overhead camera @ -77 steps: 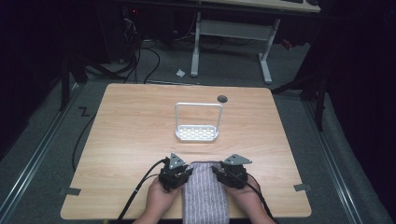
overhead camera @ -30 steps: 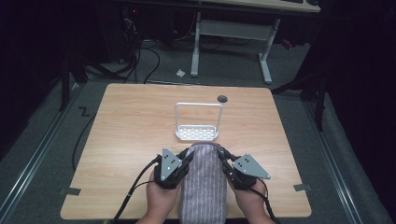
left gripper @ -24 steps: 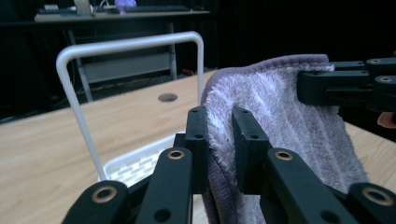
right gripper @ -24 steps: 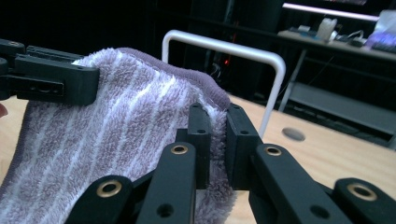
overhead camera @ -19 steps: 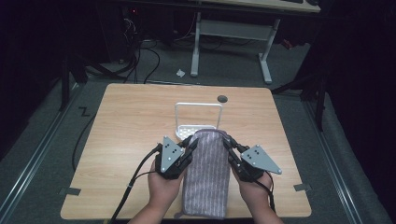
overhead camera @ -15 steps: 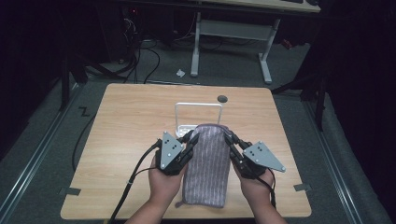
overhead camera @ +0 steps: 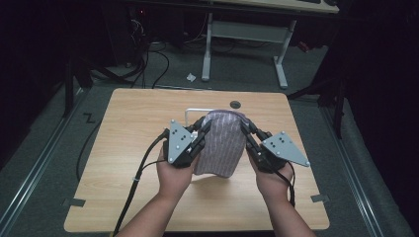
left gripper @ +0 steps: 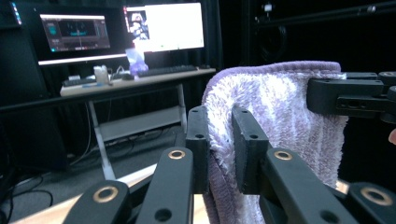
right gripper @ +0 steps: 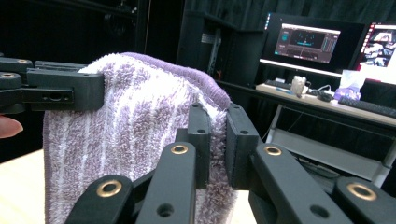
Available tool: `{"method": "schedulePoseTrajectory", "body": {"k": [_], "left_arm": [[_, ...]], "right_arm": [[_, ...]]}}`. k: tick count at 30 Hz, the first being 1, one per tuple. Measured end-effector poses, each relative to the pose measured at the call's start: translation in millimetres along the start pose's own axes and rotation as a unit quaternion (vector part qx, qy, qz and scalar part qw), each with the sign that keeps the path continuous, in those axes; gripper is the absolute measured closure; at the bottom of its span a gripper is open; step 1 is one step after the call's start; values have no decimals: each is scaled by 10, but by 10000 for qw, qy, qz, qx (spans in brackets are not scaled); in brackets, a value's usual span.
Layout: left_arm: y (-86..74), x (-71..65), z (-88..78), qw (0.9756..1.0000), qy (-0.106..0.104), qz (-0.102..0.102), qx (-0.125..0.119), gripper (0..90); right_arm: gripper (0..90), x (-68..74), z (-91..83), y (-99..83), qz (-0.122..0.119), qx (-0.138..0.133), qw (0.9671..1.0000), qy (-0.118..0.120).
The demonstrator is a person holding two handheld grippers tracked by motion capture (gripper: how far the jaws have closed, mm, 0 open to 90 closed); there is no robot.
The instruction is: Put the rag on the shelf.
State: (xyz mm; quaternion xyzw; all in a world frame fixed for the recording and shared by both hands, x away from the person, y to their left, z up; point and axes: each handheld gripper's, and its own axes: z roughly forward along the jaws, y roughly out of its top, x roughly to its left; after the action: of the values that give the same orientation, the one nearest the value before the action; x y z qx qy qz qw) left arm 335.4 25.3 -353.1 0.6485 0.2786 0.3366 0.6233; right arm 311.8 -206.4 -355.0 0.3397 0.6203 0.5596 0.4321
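Note:
A purple striped towel [overhead camera: 223,143] hangs in the air above the table, held at its two upper corners. My left gripper [overhead camera: 204,125] is shut on its left corner; in the left gripper view the pads pinch the towel's edge [left gripper: 219,135]. My right gripper [overhead camera: 243,126] is shut on the right corner, and the right gripper view has the towel [right gripper: 140,135] squeezed between its pads. The towel's lower end dangles free just over the tabletop. Behind it a white wire rack [overhead camera: 191,112] is mostly hidden.
The wooden table [overhead camera: 123,148] has a round hole [overhead camera: 235,104] near its far edge. Beyond it stands a white-legged desk [overhead camera: 247,44], with monitors [left gripper: 163,25] and a keyboard on it. Cables trail off the table's left front.
Both grippers have risen and moved away from the table's near edge, lifting the towel off the tabletop. It now hangs free and covers most of the rack.

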Motion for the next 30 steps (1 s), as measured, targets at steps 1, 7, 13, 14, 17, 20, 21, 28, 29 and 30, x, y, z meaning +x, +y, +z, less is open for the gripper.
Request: {"method": "schedulePoseTrajectory", "body": {"k": [1,7,13,14,17,20,21,28,29,30], "left_arm": [[15,16,10,10000,-1,12,-38,784],[78,94,86,9997,83,156,-138,784],[76,225,223,9996,139,250,-86,785],[72,246,248,9996,145,248,-74,785],[73,305,327,9995,192,236,1,785],[89,377,407,9993,268,244,17,785],[95,404,432,9993,282,231,8,785],[126,589,593,9992,358,193,-20,787],[132,612,612,9992,358,175,-23,787],[140,635,630,9991,372,184,-10,787]], "right_arm": [[829,-13,31,35,17,-11,10000,-2],[828,-48,133,103,-44,1,10000,-49],[829,-104,271,164,-99,0,9999,-120],[829,-117,303,170,-90,10,9999,-124],[829,-174,452,177,21,24,9999,-137],[829,-197,542,187,37,67,9999,-124],[829,-205,568,192,21,63,9999,-131],[829,-249,790,270,20,42,9999,-125],[829,-267,855,294,76,36,9999,-113],[829,-267,855,294,76,36,9999,-113]]}}
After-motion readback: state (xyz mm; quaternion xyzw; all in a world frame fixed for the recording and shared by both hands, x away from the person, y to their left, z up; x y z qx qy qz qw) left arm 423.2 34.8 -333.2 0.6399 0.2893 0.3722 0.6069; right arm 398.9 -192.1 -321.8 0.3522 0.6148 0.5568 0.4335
